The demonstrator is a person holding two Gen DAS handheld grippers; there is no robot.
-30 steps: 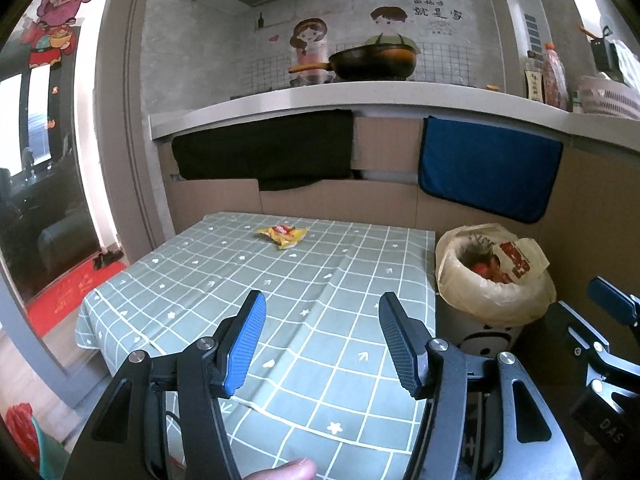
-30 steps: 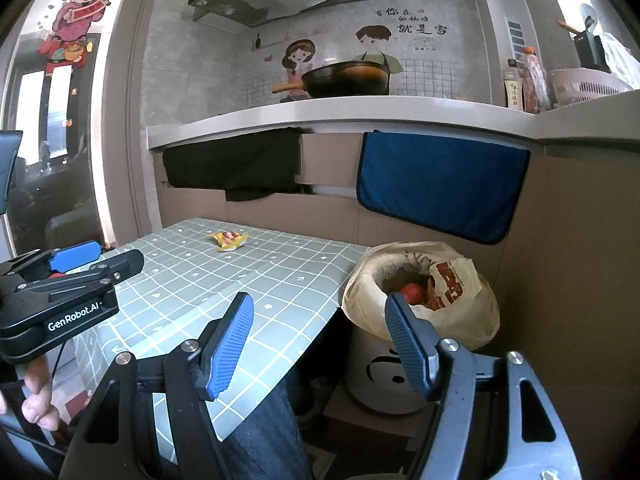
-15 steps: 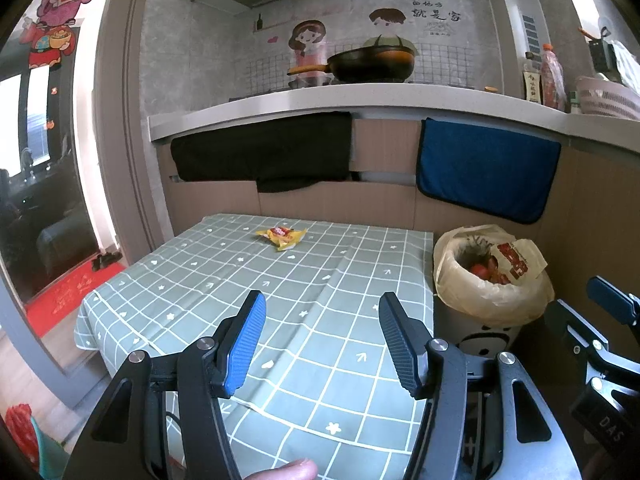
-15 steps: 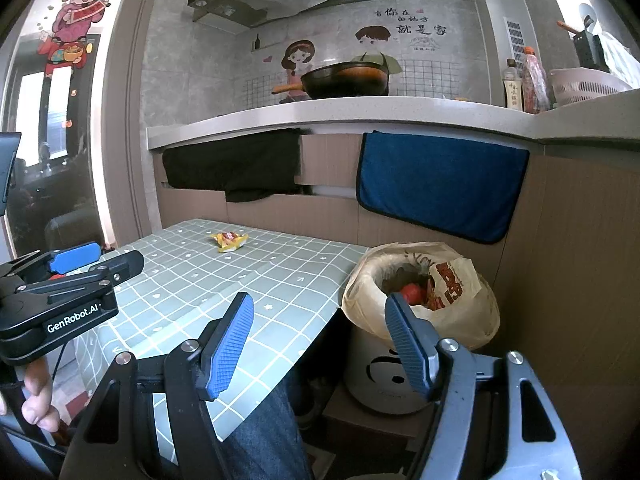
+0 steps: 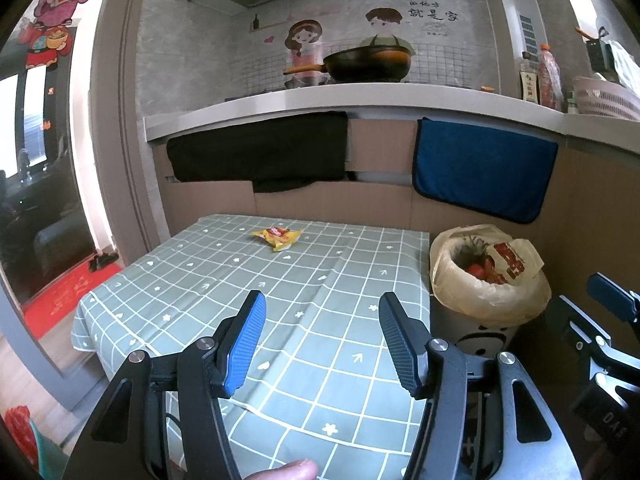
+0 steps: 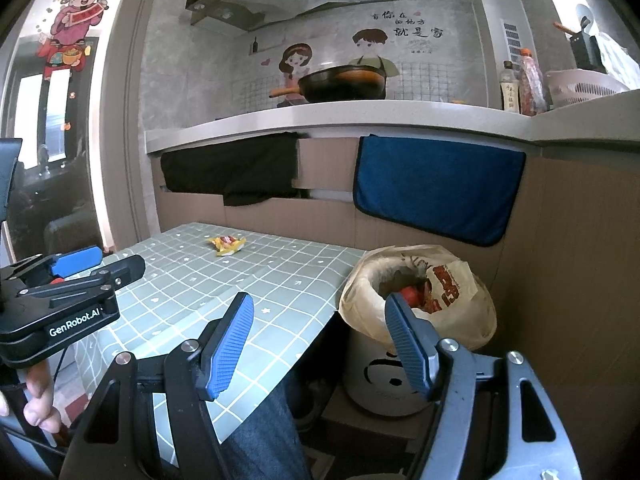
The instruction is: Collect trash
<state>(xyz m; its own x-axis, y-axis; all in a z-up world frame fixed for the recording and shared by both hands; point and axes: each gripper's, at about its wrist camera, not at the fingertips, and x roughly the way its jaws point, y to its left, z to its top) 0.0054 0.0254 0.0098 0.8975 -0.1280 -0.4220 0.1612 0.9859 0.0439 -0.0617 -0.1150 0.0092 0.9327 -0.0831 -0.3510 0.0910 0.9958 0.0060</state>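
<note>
A crumpled yellow snack wrapper (image 5: 277, 237) lies near the far edge of the green checked table (image 5: 224, 280); the right wrist view shows the wrapper (image 6: 226, 244) too. A bin lined with a pale plastic bag (image 5: 486, 276) stands on the floor right of the table and holds red trash; the bin (image 6: 416, 300) is close ahead in the right wrist view. My left gripper (image 5: 320, 340) hovers over the near half of the table, open and empty. My right gripper (image 6: 318, 340) is open and empty, held between the table's corner and the bin.
A counter (image 5: 360, 100) with a wok (image 5: 366, 64), bottles and a basket runs behind the table. A black cloth (image 5: 260, 152) and a blue towel (image 5: 480, 168) hang from its front. A glass door and red mat (image 5: 60, 300) are at left. A person's leg (image 6: 264, 420) is under the right gripper.
</note>
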